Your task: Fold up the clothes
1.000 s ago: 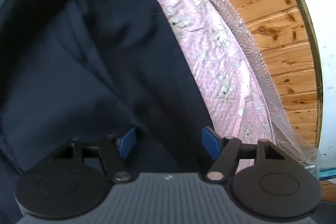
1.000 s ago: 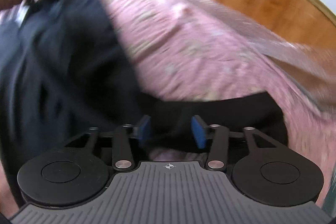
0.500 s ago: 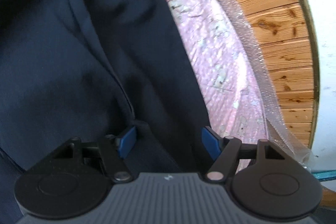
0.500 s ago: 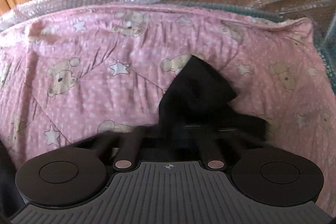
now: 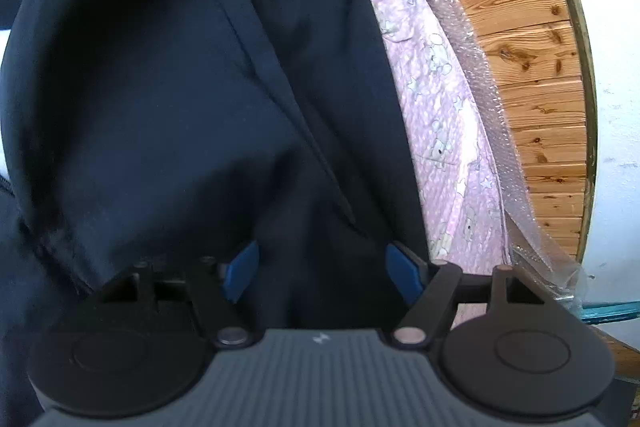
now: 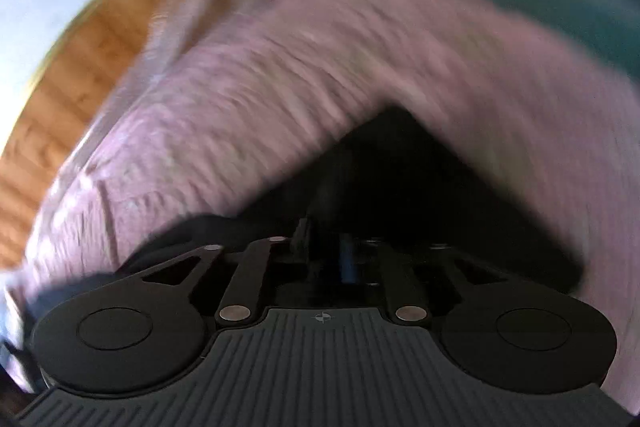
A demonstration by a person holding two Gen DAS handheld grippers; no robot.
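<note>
Shifted sideways, dark navy garment [image 5: 192,115] lies creased on pink sheet [image 5: 436,115].

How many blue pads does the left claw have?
2. On the left claw, one blue pad is on the picture's left side, the other on its right, with dark cloth between them. None looks hidden.

Right gripper [image 6: 344,259] rolls hard, view now blurred; jaws opening, dark garment [image 6: 400,187] between them. Left gripper [image 5: 322,271] shifts slightly along garment.
</note>
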